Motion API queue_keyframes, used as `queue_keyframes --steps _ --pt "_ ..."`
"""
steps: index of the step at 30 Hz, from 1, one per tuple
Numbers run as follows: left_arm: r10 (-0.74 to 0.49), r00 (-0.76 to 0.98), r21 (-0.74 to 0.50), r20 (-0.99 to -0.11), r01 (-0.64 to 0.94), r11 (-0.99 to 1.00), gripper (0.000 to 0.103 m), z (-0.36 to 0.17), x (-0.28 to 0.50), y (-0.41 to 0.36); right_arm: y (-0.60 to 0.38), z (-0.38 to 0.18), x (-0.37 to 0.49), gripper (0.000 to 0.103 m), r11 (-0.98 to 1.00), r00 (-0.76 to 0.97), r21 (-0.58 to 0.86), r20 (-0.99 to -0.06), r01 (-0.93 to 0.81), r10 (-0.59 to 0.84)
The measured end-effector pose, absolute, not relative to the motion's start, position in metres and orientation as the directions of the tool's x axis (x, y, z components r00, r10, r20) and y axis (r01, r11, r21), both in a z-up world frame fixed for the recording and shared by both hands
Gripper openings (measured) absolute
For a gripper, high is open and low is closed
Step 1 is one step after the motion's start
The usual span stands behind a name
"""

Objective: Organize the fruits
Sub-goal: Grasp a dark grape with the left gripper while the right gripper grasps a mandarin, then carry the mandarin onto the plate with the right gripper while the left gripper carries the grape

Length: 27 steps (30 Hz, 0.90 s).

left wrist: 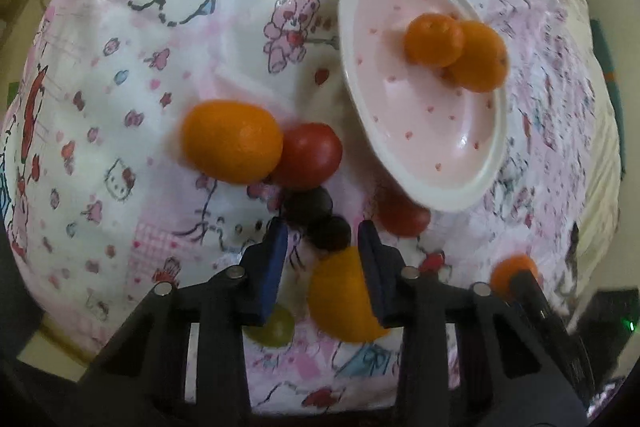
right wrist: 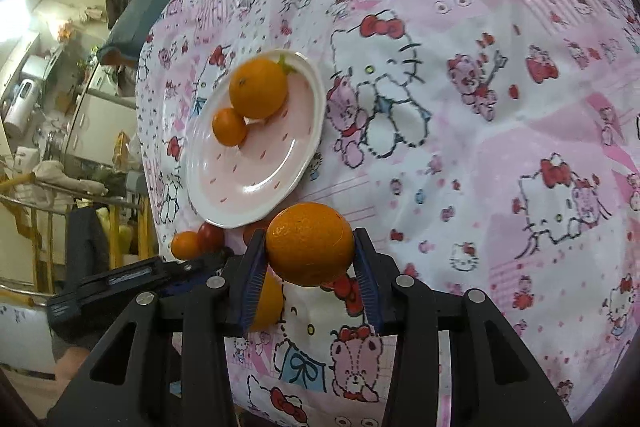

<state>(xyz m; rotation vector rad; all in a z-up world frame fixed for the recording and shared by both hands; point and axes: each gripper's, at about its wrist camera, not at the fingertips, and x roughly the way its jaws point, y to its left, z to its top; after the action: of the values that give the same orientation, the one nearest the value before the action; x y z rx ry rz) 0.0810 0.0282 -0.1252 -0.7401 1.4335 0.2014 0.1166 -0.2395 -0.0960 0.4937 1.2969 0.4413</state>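
A pink plate on the cartoon-print cloth holds two oranges. Loose on the cloth lie an orange, a red tomato, two dark grapes, another orange, a green grape and a second tomato. My left gripper points down over them. One dark grape sits between its tips, with a gap to the left pad. My right gripper is shut on an orange, held above the cloth just below the plate.
The cloth lies wrinkled over a rounded surface that drops off at the left. Beyond that edge is room clutter. A small orange and a tomato sit by a black gripper body. An orange shows behind a black bar.
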Motion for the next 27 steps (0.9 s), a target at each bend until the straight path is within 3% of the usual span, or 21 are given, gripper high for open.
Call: queue_keyframes --steps 6,9,17,27 --pt "-0.221 0.155 -0.270 -0.963 -0.561 0.783 0.032 -0.131 0.090 0.026 -0.249 -0.093 0.115 0.044 0.805 0.226 0.593 -0.781 -0.026 0.582" --pt "-0.193 0.136 -0.236 -0.972 -0.552 0.800 0.021 -0.137 0.092 0.024 -0.249 -0.090 0.116 0.044 0.803 0.231 0.594 -0.777 -0.034 0.585" --pt "-0.180 0.144 -0.229 -0.973 -0.515 0.826 0.020 -0.131 0.091 0.022 -0.244 -0.086 0.119 0.044 0.801 0.236 0.597 -0.772 -0.051 0.591" --pt "-0.148 0.213 -0.231 -0.966 -0.442 0.867 0.020 -0.088 0.076 0.020 -0.241 -0.083 0.119 0.044 0.809 0.243 0.584 -0.777 -0.066 0.581"
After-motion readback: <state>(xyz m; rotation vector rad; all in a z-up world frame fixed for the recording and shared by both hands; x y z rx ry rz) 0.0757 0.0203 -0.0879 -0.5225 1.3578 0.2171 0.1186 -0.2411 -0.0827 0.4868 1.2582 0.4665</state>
